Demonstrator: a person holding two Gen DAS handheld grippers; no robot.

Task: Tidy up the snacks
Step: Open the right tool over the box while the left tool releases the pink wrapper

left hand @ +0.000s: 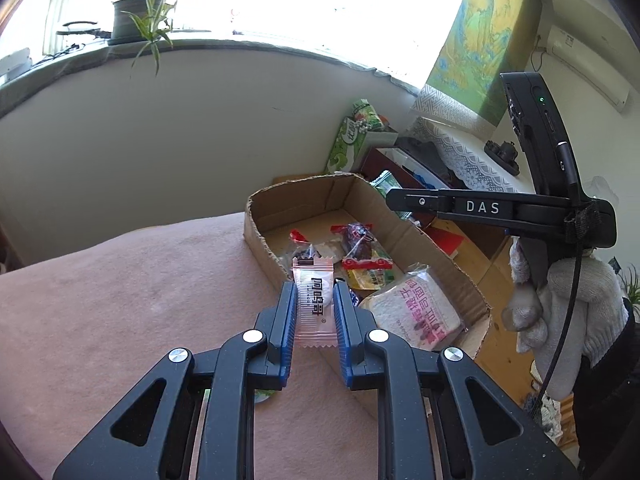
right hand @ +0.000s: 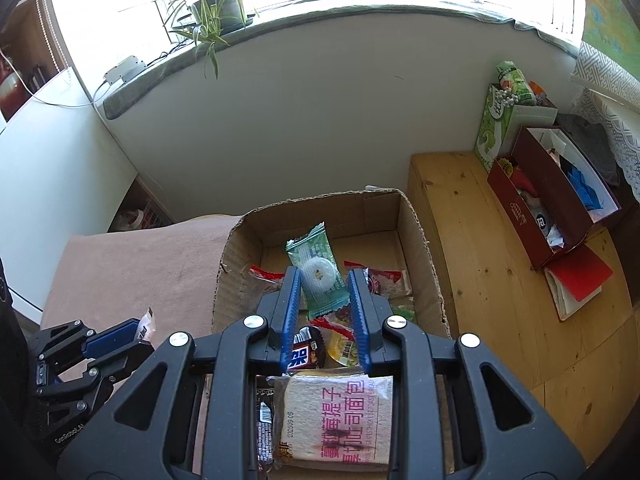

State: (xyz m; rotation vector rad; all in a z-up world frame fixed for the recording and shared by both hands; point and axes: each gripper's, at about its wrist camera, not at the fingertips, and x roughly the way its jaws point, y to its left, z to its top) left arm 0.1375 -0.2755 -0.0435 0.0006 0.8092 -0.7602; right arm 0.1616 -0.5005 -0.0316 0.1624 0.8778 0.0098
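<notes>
My left gripper (left hand: 314, 294) is shut on a clear pink-edged candy wrapper (left hand: 314, 300), held above the pink cloth beside the cardboard box (left hand: 256, 236). My right gripper (right hand: 324, 280) is shut on a green snack packet with a white round sweet (right hand: 318, 276), hanging over the cardboard box (right hand: 416, 232). Inside the box lie several snacks: a wrapped toast slice (right hand: 340, 416), a dark chocolate bar (right hand: 306, 354), red-edged packets (left hand: 358, 244). The left gripper (right hand: 132, 334) also shows at the lower left of the right wrist view, and a gloved hand (left hand: 560, 312) holds the right gripper's handle.
A pink cloth (left hand: 120, 300) covers the surface left of the box. To the right stands a wooden bench (right hand: 492, 280) with a dark red box of odds and ends (right hand: 552, 200) and a green tissue pack (right hand: 496, 124). A potted plant (right hand: 216, 4) sits on the windowsill.
</notes>
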